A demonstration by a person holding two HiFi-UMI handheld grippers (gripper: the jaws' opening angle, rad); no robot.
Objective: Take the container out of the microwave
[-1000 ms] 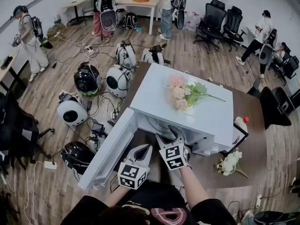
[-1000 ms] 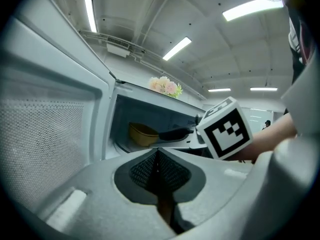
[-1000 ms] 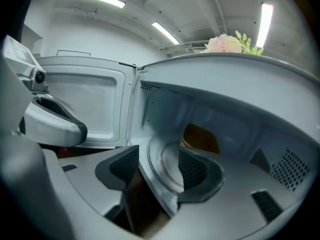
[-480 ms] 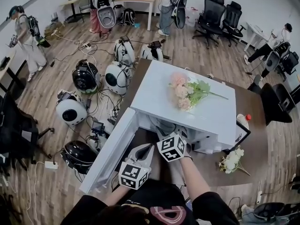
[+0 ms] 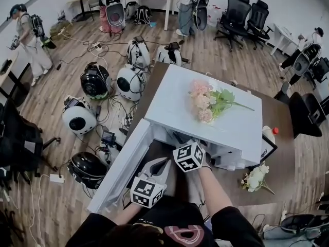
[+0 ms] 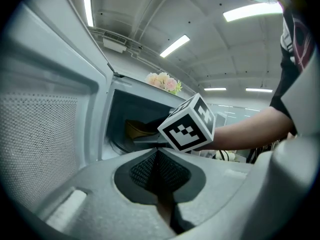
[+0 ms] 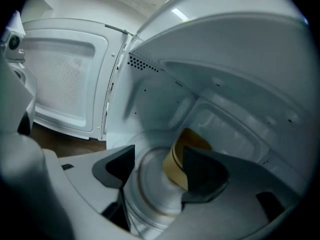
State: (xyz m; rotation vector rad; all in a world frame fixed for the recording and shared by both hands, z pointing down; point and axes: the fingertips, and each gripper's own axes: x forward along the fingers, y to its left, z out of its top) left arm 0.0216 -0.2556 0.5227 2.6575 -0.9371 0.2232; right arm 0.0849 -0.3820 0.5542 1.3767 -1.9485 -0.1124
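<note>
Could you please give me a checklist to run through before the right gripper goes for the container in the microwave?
1. Microwave door swung wide open: ok.
2. Right gripper open: ok; its jaws have just been opening, stand wide apart and hold nothing.
3. Container between the pads: not ok; it sits further in on the turntable, partly behind one jaw.
4. Container upright and what is in it: cannot tell; the view is blurred.
5. Left gripper out of the way: ok; shut, empty, outside the opening.
</note>
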